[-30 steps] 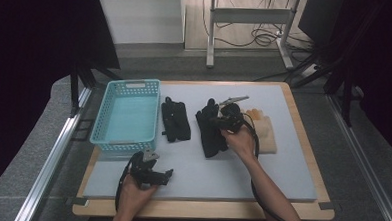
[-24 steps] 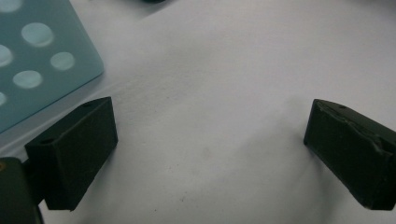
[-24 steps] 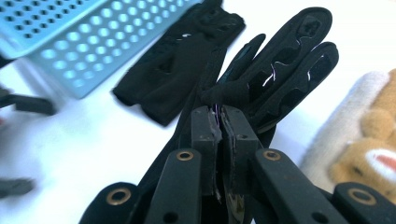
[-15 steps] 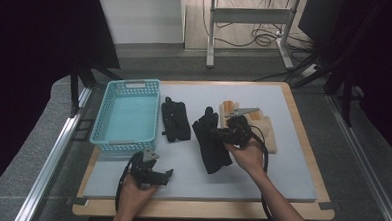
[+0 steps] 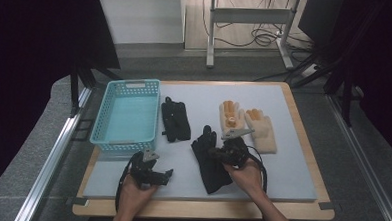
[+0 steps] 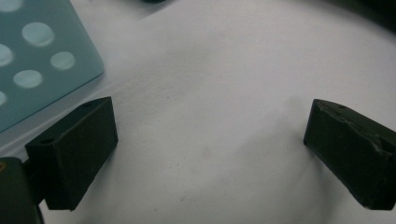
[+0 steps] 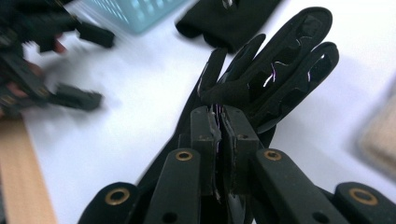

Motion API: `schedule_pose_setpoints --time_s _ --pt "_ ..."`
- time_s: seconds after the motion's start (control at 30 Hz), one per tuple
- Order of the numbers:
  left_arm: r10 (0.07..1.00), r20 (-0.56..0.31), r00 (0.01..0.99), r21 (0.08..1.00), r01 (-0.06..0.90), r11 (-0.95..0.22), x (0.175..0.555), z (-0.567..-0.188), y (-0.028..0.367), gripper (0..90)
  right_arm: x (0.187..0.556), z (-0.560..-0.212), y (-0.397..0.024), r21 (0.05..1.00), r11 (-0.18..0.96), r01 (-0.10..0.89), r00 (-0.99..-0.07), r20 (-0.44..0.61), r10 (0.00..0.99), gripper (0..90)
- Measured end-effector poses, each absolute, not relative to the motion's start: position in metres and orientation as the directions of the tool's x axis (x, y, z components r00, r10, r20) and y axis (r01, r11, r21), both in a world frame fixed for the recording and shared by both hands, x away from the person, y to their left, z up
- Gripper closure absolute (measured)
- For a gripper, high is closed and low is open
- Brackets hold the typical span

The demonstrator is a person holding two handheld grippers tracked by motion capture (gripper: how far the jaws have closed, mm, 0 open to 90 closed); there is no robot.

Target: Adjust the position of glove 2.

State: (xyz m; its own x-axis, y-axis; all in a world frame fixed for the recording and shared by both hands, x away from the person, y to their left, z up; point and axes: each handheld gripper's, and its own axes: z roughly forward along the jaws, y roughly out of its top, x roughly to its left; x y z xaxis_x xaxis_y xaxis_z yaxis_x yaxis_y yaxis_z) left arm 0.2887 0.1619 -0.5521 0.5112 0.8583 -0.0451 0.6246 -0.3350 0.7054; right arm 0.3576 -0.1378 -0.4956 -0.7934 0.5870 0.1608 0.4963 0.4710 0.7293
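Black glove (image 7: 261, 79) pinched in right hand-held gripper (image 7: 219, 135) (jaws clamped), fingers splayed beyond tips

A black glove (image 5: 209, 158) is lying on the pale grey mat (image 5: 292, 159). Two cream gloves (image 5: 247, 124) are showing orange fingertips; the basket (image 5: 126, 115) is turquoise.

1. the near left of the tabletop (image 5: 180, 187) lies bare between the left tongs (image 5: 162, 175) and the black glove (image 5: 209, 158) held in the right tongs (image 5: 217, 152).
2. the blue basket (image 5: 128, 115) blocks the far left.
3. a second black glove (image 5: 175, 119) lies just beside the basket.
4. two tan gloves (image 5: 246, 123) occupy the far right; the right edge strip is bare.
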Motion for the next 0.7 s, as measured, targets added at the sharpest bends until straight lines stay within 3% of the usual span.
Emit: schedule_pose_setpoints --time_s 0.07,0.23,0.43,0.63,0.7 --pt "0.858 -0.045 0.511 0.706 0.625 -0.335 0.289 -0.552 0.162 3.3 0.357 -0.506 -0.138 0.716 0.487 0.500 -0.793 0.151 0.590 78.7" --pt "0.859 -0.045 0.511 0.706 0.624 -0.334 0.289 -0.552 0.162 3.3 0.356 -0.504 -0.143 0.709 0.528 0.467 -0.793 0.073 0.604 56.2" --pt "0.859 -0.045 0.510 0.707 0.624 -0.333 0.289 -0.552 0.162 3.4 0.356 -0.495 -0.161 0.718 0.531 0.449 -0.778 0.023 0.627 53.4" --pt "0.860 -0.045 0.509 0.707 0.624 -0.332 0.288 -0.552 0.162 3.4 0.354 -0.507 -0.192 0.695 0.524 0.492 -0.784 0.091 0.614 83.9" --pt "0.860 -0.046 0.509 0.707 0.624 -0.332 0.288 -0.552 0.162 3.4 0.351 -0.512 -0.198 0.694 0.525 0.492 -0.788 0.098 0.608 88.4"
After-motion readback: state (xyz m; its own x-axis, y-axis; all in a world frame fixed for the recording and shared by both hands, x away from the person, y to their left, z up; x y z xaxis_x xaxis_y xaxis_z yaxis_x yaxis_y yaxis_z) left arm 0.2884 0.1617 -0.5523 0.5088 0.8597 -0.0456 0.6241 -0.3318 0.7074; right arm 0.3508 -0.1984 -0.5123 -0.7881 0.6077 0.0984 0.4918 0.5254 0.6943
